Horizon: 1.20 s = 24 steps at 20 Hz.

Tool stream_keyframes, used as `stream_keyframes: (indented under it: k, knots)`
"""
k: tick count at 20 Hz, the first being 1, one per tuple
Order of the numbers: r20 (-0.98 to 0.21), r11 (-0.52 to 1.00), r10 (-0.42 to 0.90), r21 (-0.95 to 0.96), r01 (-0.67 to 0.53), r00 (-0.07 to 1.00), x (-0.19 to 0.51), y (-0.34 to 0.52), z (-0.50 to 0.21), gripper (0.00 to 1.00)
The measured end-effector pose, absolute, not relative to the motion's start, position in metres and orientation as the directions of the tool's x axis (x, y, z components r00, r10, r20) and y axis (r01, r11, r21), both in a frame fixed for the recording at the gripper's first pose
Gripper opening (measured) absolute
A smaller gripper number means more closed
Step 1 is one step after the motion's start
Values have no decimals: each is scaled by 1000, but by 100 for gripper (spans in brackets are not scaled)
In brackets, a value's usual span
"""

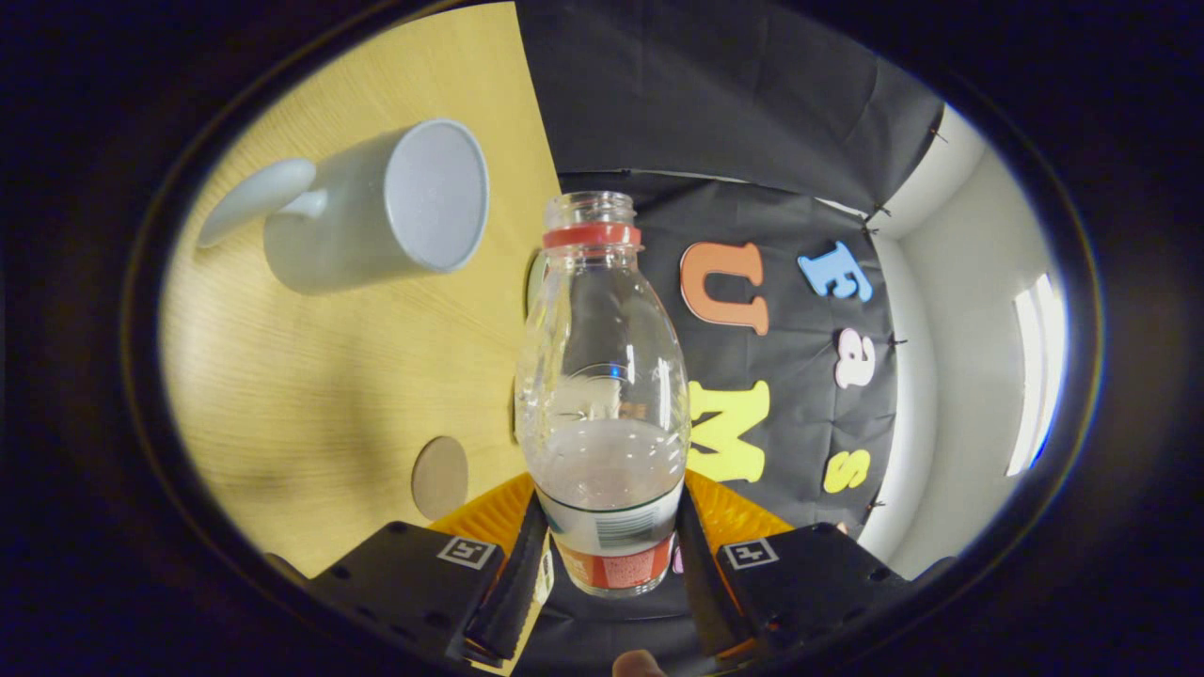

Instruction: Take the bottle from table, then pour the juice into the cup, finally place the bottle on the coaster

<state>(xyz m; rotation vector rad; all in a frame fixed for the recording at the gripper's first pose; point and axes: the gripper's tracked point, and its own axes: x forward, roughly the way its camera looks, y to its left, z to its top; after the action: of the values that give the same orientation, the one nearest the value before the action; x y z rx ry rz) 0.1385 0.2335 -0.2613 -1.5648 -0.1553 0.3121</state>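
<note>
My gripper (607, 555) is shut on a clear plastic bottle (602, 395), with both fingers pressing its labelled lower part. The bottle has a red neck ring, no cap, and pale liquid filling its lower portion. The whole view is rolled sideways, so the wooden table (310, 376) appears as a wall to the left of the bottle. A white mug (376, 212) with a handle stands on that table, its open mouth facing toward the bottle's neck, some way off from it. A small round brown coaster (440, 477) lies on the table close beside my left finger.
The black cloth booth wall (715, 103) stands beyond the table's far edge. A white room wall with a bright window strip (1035, 376) lies to the right of the bottle.
</note>
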Motion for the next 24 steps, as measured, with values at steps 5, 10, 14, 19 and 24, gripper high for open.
stream_keyframes:
  k: [5, 10, 14, 19, 24]
  knots:
    - [-92, -60, 302, -995, -77, 949, 143, 239, -258, 73]
    - [-91, -90, 302, -994, -66, 949, 141, 240, -256, 73]
    - [-92, -109, 298, -992, -62, 950, 140, 240, -254, 73]
    - [-88, -124, 299, -991, -53, 950, 141, 241, -250, 73]
    - [-86, -134, 297, -990, -48, 951, 141, 242, -247, 73]
